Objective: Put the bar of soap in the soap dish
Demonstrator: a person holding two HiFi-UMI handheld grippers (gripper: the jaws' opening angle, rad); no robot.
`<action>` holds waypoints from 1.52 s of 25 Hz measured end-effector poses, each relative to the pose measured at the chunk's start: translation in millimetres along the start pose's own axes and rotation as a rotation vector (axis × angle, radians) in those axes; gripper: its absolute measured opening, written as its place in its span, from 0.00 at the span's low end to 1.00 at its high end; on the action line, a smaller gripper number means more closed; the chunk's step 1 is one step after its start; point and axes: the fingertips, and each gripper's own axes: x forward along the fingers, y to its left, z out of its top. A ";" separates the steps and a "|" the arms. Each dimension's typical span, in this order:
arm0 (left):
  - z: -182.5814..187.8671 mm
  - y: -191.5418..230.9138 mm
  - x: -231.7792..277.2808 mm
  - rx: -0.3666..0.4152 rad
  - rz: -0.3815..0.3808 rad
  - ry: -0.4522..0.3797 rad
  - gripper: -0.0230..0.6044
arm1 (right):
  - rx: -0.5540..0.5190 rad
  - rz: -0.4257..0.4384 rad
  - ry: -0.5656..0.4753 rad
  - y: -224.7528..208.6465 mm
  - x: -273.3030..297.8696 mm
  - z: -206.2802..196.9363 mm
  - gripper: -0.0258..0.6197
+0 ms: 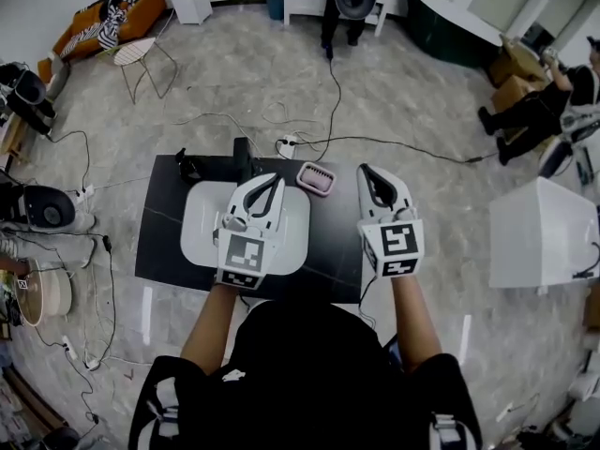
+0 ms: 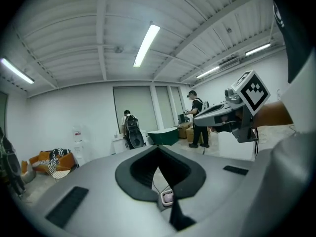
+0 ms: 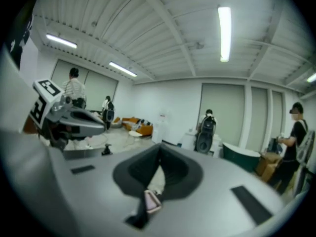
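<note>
The pink soap dish [image 1: 316, 178] stands on the black table [image 1: 157, 244] just beyond the right rim of the white basin [image 1: 200, 225]. Its inside looks pale and ribbed, and I cannot tell a bar of soap apart from it. Both grippers hang raised above the table and point nearly level. My left gripper [image 1: 274, 178] is over the basin, shut with nothing in it. My right gripper [image 1: 367, 171] is to the right of the dish, likewise shut and empty. A sliver of the dish [image 2: 168, 197] shows below the left gripper's jaws, and the dish [image 3: 152, 200] also shows below the right gripper's jaws.
A black tap [image 1: 243, 160] stands at the basin's far edge. Cables and a power strip [image 1: 288, 142] lie on the floor beyond the table. A white box [image 1: 542, 234] stands to the right. People stand at the far end of the room.
</note>
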 end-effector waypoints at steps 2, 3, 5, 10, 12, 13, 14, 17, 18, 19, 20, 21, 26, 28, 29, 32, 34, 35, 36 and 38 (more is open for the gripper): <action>15.9 -3.4 -4.7 0.047 0.009 -0.027 0.07 | 0.005 -0.013 -0.022 -4.7 -7.3 7.6 0.09; 24.6 -4.4 -7.8 0.065 0.016 -0.043 0.07 | 0.013 -0.019 -0.031 -7.3 -11.2 11.0 0.09; 41.0 -3.0 -13.9 0.077 0.034 -0.078 0.07 | 0.027 -0.031 -0.052 -13.0 -18.8 18.7 0.09; 63.0 3.8 -23.5 0.067 0.061 -0.126 0.07 | 0.047 -0.052 -0.118 -18.6 -30.0 39.9 0.09; 67.5 3.2 -24.1 0.066 0.058 -0.134 0.07 | 0.049 -0.056 -0.127 -18.3 -29.4 42.3 0.09; 69.3 2.9 -23.8 0.065 0.057 -0.139 0.07 | 0.047 -0.056 -0.128 -17.8 -28.6 42.3 0.09; 70.8 2.9 -23.4 0.066 0.057 -0.143 0.07 | 0.042 -0.056 -0.128 -17.0 -28.1 42.3 0.09; 75.2 5.4 -23.1 0.072 0.063 -0.147 0.07 | 0.026 -0.052 -0.127 -14.6 -28.8 44.3 0.09; 76.4 6.2 -23.3 0.075 0.065 -0.146 0.07 | 0.024 -0.052 -0.129 -14.3 -29.3 45.2 0.09; 77.2 6.7 -23.6 0.079 0.067 -0.146 0.07 | 0.022 -0.051 -0.131 -14.0 -29.8 45.5 0.09; 77.6 6.9 -24.0 0.082 0.068 -0.148 0.07 | 0.020 -0.051 -0.134 -13.4 -30.1 45.3 0.09; 77.7 7.0 -24.4 0.084 0.069 -0.151 0.07 | 0.016 -0.052 -0.135 -12.7 -30.2 45.0 0.09; 77.8 7.2 -22.4 0.089 0.077 -0.149 0.07 | -0.003 -0.053 -0.124 -11.8 -26.8 42.7 0.09; 76.4 7.8 -21.4 0.082 0.078 -0.150 0.07 | -0.002 -0.052 -0.124 -10.7 -24.8 42.7 0.09; 75.5 8.4 -21.0 0.081 0.077 -0.148 0.07 | -0.002 -0.050 -0.124 -10.0 -23.6 42.9 0.09; 73.3 9.6 -19.2 0.079 0.078 -0.140 0.07 | -0.001 -0.044 -0.121 -8.9 -19.8 42.6 0.09; 72.1 9.1 -18.6 0.079 0.079 -0.137 0.07 | 0.002 -0.039 -0.119 -8.0 -18.4 41.2 0.09; 71.9 8.6 -18.5 0.079 0.079 -0.137 0.07 | 0.003 -0.037 -0.119 -7.2 -18.2 40.5 0.09; 71.8 8.3 -18.6 0.078 0.078 -0.138 0.07 | 0.004 -0.035 -0.118 -6.1 -17.8 40.1 0.09; 71.6 9.4 -18.8 0.080 0.077 -0.138 0.07 | 0.003 -0.032 -0.117 -3.4 -16.3 40.4 0.09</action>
